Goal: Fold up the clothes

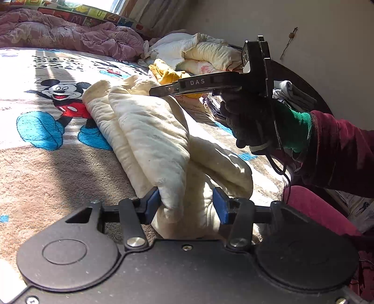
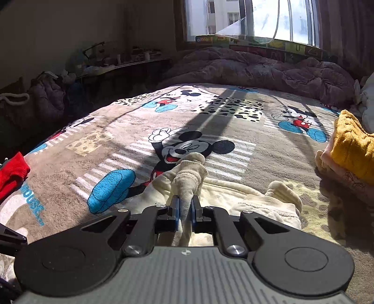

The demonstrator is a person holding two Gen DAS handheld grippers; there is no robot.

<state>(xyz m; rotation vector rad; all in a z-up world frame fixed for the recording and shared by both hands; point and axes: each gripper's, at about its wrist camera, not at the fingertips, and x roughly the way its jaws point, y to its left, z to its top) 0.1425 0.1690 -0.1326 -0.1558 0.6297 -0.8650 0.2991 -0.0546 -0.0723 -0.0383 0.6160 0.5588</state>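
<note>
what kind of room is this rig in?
Almost certainly a home bedroom: a bed under a cartoon-mouse blanket, a rumpled purple quilt by the window, and a cluttered side table along the wall.

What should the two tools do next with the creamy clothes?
Probably close the left tool: its blue pads sit open around a bunch of the cream garment without pinching it. The right tool already pinches a cuff, so then both could lift and fold.
</note>
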